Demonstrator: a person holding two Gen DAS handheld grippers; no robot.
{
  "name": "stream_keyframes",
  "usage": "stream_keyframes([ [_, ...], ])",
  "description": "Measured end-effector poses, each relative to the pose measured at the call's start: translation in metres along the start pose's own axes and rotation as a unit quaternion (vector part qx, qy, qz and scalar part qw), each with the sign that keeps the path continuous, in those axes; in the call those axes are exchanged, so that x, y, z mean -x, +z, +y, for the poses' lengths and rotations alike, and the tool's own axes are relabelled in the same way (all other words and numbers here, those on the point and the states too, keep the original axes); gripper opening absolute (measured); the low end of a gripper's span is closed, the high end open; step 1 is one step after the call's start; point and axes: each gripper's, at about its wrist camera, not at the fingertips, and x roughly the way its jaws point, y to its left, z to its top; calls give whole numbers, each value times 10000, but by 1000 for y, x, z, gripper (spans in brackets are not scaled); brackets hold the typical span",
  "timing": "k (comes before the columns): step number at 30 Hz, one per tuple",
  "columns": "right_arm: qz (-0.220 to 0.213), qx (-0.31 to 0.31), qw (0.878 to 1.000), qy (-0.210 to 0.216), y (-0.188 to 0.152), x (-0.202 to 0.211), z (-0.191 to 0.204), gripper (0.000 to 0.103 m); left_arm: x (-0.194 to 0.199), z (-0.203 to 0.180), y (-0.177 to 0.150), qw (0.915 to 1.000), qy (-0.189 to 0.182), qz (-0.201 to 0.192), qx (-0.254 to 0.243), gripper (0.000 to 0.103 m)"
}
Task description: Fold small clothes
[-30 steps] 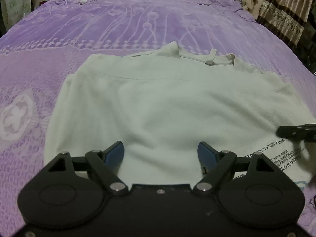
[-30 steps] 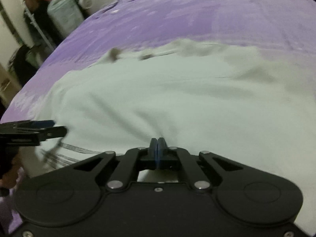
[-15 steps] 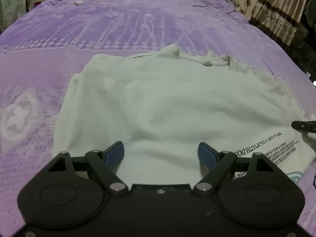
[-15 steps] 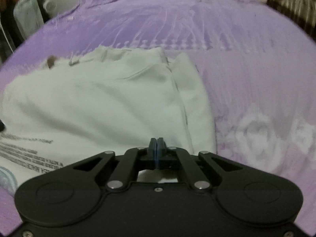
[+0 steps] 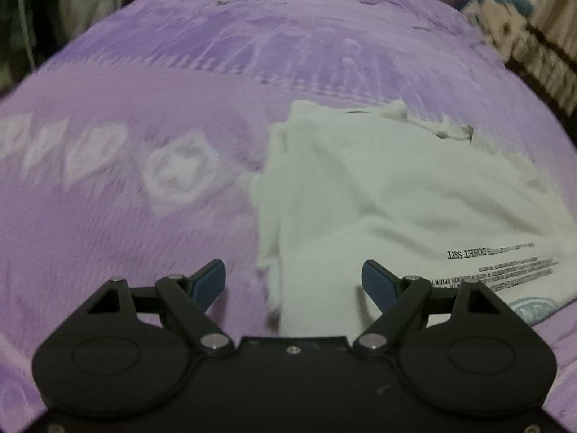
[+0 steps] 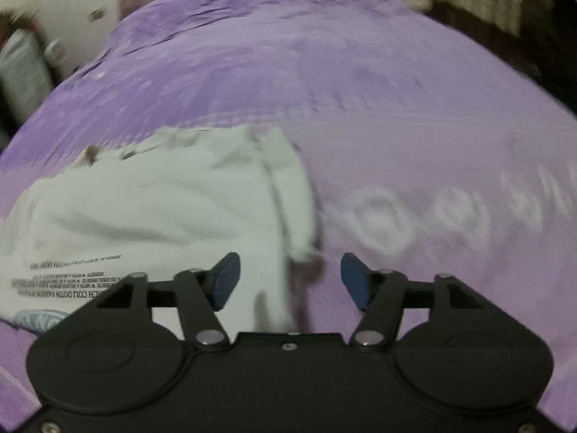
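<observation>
A white folded garment (image 5: pixel 378 195) with black printed text lies on the purple bedspread (image 5: pixel 144 144). In the left wrist view its left edge runs between my open left gripper (image 5: pixel 294 281) fingers, which hover over it empty. In the right wrist view the same garment (image 6: pixel 162 209) fills the left half, and its right edge lies between the fingers of my open right gripper (image 6: pixel 290 278). Neither gripper holds cloth. Both views are blurred by motion.
The purple bedspread (image 6: pixel 396 108) with pale flower patterns stretches all around the garment. A patterned curtain (image 5: pixel 541 54) hangs at the far right, and dark clutter (image 6: pixel 21 65) stands off the bed's far left.
The right gripper has opened and let go of the garment. Both grippers have swung outward, the left toward the garment's left edge and the right toward its right edge.
</observation>
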Motion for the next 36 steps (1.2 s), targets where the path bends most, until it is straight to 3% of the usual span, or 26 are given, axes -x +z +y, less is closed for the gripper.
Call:
stream_keyframes([
  [6,532,-1424,9872,472,-42,-11,-30,61,7,-4,-15,9994,-215,-89,242,84],
  [9,299,-1680,9845,411,-50,-22,-22,62,1,-27,-17,9995,-294,-80,54,84],
  [11,122,-1825,9818,507,-47,-26,-13,61,-6,-45,-19,9993,-179,-101,-325,85],
  [12,17,-1922,9793,630,-45,-29,-9,47,-13,-51,-21,9986,-31,-34,-517,85],
  [14,-5,-2175,9707,1026,-40,-35,-8,37,-22,-58,-24,9977,207,61,-641,84],
  [16,-42,-2386,9631,1241,-37,-40,-7,19,-20,-54,-27,9984,126,-25,-553,85],
  [17,-111,-2481,9601,1288,-36,-42,-7,3,-19,-48,-27,9990,82,-28,-443,85],
  [20,-183,-2741,9535,1241,-38,-44,-16,2,-17,-25,-29,9998,-9,179,-1,85],
  [23,-222,-2636,9542,1396,-39,-33,-21,2,-2,6,-35,9948,-439,348,851,84],
  [27,-159,-2259,9647,1346,-40,-31,-19,2,29,25,-58,9839,-717,275,1617,84],
  [31,-143,-2122,9691,1253,-41,-36,-17,2,26,32,-76,9645,-608,77,2568,84],
  [33,-146,-2126,9689,1256,-41,-35,-19,2,19,26,-70,9596,-572,59,2753,84],
  [36,-171,-2101,9691,1279,-40,-34,-19,2,19,12,-64,9461,-1115,-54,3041,84],
])
